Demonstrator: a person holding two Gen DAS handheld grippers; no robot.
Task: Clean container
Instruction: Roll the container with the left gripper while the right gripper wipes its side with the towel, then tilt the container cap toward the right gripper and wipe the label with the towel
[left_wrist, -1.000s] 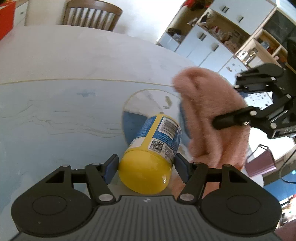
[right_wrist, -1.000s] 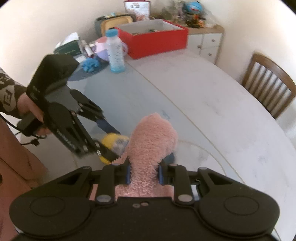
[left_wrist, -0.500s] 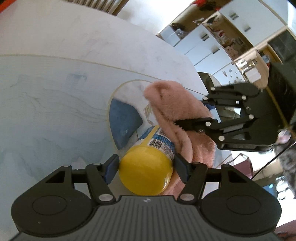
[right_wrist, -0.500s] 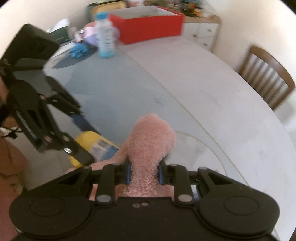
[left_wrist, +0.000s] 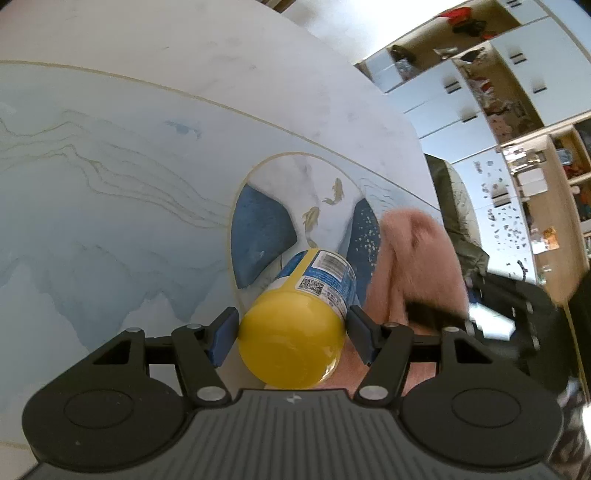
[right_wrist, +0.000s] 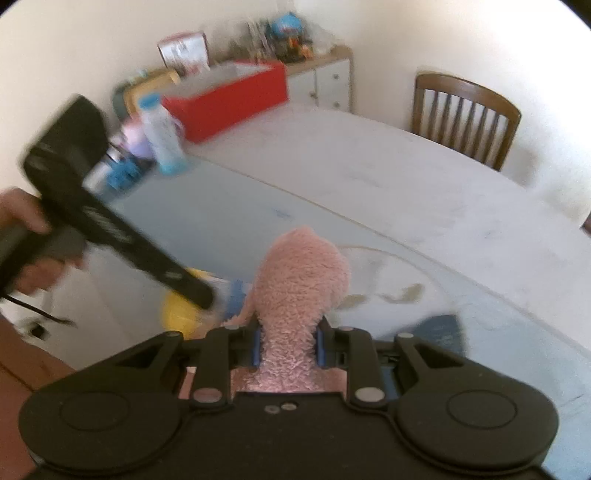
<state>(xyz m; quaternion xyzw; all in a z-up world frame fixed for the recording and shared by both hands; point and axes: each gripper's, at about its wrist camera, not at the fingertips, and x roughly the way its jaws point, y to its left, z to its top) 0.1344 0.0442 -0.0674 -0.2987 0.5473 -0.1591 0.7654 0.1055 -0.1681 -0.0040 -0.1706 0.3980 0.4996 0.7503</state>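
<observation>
Container (left_wrist: 295, 317), a jar with a yellow cap and a blue-and-white label, is held tilted just above the worktop (left_wrist: 110, 184), over the round fish-and-wave design printed there; the left gripper (left_wrist: 291, 328) has its jaws pinching the yellow cap from both sides. Beside the jar, on the side away from the printed waves, the right gripper (right_wrist: 286, 343) has its jaws pressed on a fluffy pink cloth (right_wrist: 299, 280), whose free end stands up close to the label; whether cloth and jar touch at this instant I cannot tell, since that area is blurred. To wipe well, I would keep the grip on the cap firm so the jar does not twist, press the cloth flat along the label, and stroke lengthwise while turning the jar between passes. The left wrist view alone shows the label's barcode, the grip on the cap and the cupboards (left_wrist: 461, 92) beyond the jar. The right wrist view alone shows the hand (right_wrist: 22, 236) holding the left tool, plus a red box (right_wrist: 229, 99), a pale bottle (right_wrist: 164, 140) and a chair (right_wrist: 465, 114) far past the jar.
</observation>
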